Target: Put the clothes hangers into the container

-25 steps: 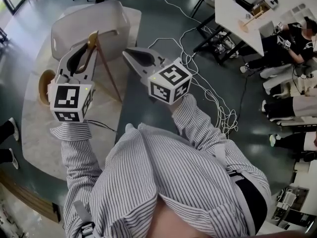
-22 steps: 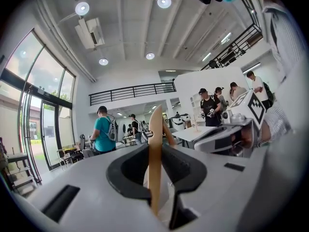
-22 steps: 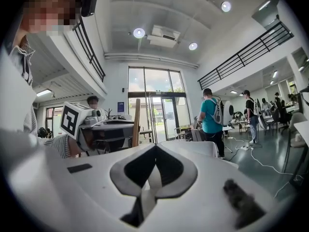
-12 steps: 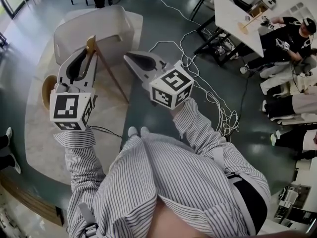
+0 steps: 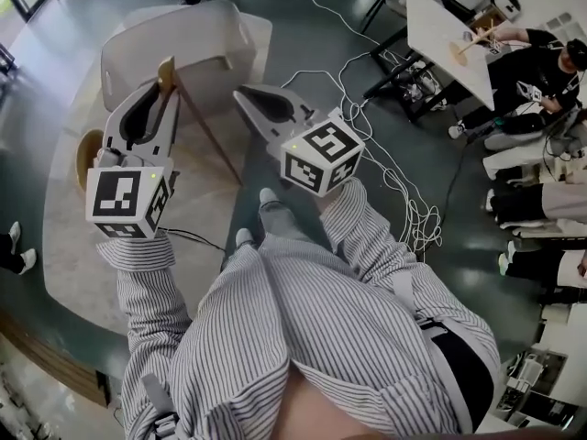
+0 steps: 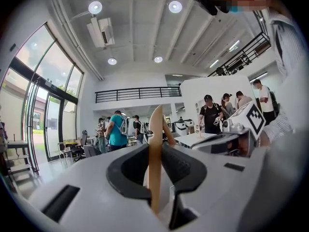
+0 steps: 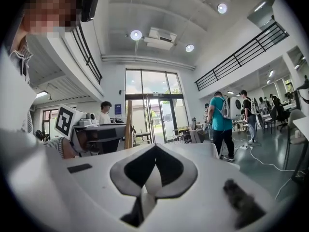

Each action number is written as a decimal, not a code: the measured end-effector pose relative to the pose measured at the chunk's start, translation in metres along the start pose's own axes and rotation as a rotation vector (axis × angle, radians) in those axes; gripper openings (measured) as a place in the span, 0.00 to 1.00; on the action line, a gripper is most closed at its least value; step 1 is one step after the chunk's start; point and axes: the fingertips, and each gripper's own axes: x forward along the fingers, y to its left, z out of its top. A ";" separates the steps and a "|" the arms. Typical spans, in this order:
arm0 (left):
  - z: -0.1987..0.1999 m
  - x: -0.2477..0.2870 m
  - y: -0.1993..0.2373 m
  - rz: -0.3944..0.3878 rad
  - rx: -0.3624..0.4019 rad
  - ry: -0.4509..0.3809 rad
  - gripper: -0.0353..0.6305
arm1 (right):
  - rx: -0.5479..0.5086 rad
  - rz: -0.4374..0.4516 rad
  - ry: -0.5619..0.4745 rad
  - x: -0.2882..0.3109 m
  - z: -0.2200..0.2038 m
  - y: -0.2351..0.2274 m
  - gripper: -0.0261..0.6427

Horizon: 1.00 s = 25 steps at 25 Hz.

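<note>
A wooden clothes hanger (image 5: 168,73) stands between the jaws of my left gripper (image 5: 154,90), and its thin bar (image 5: 213,140) slants down to the right. In the left gripper view the hanger's pale wooden strip (image 6: 155,149) runs upright through the left gripper (image 6: 157,146), whose jaws are shut on it. Just beyond the gripper's tips, a white tub-like container (image 5: 188,39) sits on the round beige table (image 5: 69,246). My right gripper (image 5: 244,95) is held level beside the left. The right gripper (image 7: 154,149) holds nothing and its tips meet.
A round wooden object (image 5: 85,149) lies on the table left of my left gripper. White cables (image 5: 399,186) trail over the dark floor on the right. A white table (image 5: 440,30) with seated people (image 5: 541,71) stands at the far right. More people (image 7: 222,122) stand farther off.
The person has stepped one foot forward toward the table. Both grippers have stayed almost in place, and the left still holds the hanger.
</note>
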 end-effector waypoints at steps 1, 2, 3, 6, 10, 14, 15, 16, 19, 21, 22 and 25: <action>-0.001 0.001 0.000 0.006 -0.002 0.001 0.19 | 0.001 0.010 -0.001 0.003 0.000 -0.002 0.06; -0.001 0.002 0.002 0.015 -0.003 0.000 0.19 | 0.001 0.022 0.000 0.006 -0.001 -0.004 0.06; -0.002 0.003 0.004 0.027 -0.005 0.000 0.19 | 0.001 0.036 0.002 0.010 -0.002 -0.007 0.06; -0.005 0.010 0.010 0.075 -0.017 0.013 0.19 | 0.000 0.085 0.009 0.022 -0.001 -0.019 0.06; -0.004 0.020 0.018 0.153 -0.031 0.031 0.19 | -0.005 0.160 0.014 0.039 0.008 -0.036 0.06; 0.001 0.030 0.025 0.240 -0.039 0.046 0.19 | -0.011 0.245 0.025 0.055 0.014 -0.049 0.06; 0.003 0.031 0.026 0.256 -0.038 0.047 0.19 | -0.013 0.262 0.027 0.057 0.015 -0.051 0.06; 0.006 0.031 0.028 0.273 -0.037 0.046 0.19 | -0.016 0.281 0.028 0.060 0.017 -0.052 0.06; 0.015 0.030 0.033 0.333 -0.031 0.043 0.19 | -0.030 0.339 0.028 0.069 0.024 -0.056 0.06; 0.021 0.031 0.036 0.367 -0.023 0.045 0.19 | -0.033 0.368 0.022 0.074 0.028 -0.061 0.06; 0.024 0.031 0.037 0.383 -0.016 0.046 0.19 | -0.034 0.382 0.018 0.077 0.030 -0.062 0.06; 0.037 0.031 0.041 0.427 0.009 0.047 0.19 | -0.038 0.426 0.004 0.084 0.038 -0.061 0.06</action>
